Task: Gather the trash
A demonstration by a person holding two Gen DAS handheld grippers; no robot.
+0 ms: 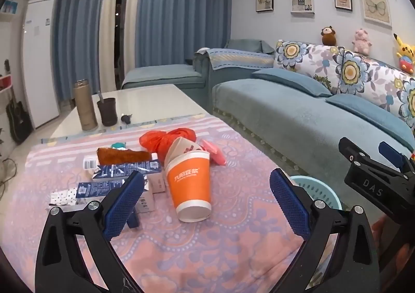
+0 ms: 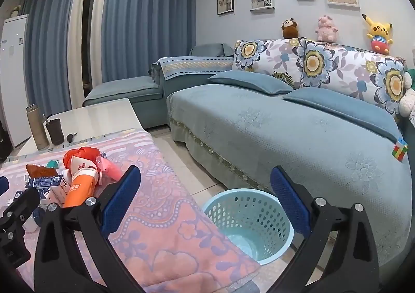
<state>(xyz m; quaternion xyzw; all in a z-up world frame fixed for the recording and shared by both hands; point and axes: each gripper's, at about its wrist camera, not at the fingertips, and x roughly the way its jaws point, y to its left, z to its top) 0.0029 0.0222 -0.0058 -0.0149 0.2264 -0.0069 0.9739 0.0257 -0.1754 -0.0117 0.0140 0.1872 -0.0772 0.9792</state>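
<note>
My left fingers (image 1: 124, 197) stand wide apart with nothing between the pads, and the left gripper (image 1: 207, 199) hangs over the near part of the worktop (image 1: 233, 241), which wears a pink and lilac patterned cloth. Just ahead of it I see the orange paper cup (image 1: 190, 186), tipped over with its base toward me. Behind the cup lie a red plastic bag (image 1: 160, 140) and a pink wrapper (image 1: 214, 154); to the cup's left are blue and white cartons (image 1: 124, 171) with a brown crumpled wrapper (image 1: 122, 157) across the top of them. All the litter sits in one loose heap, pieces touching.

The right gripper (image 2: 206, 197) is likewise spread fully, holding nothing. It points past the worktop's edge at the light blue perforated basket (image 2: 249, 217), which stands upright on the floor between the worktop and the blue sofa (image 2: 298, 132). At the worktop's far end stand a metal flask (image 1: 85, 106) and a dark cup (image 1: 107, 111), well apart from the heap.
</note>
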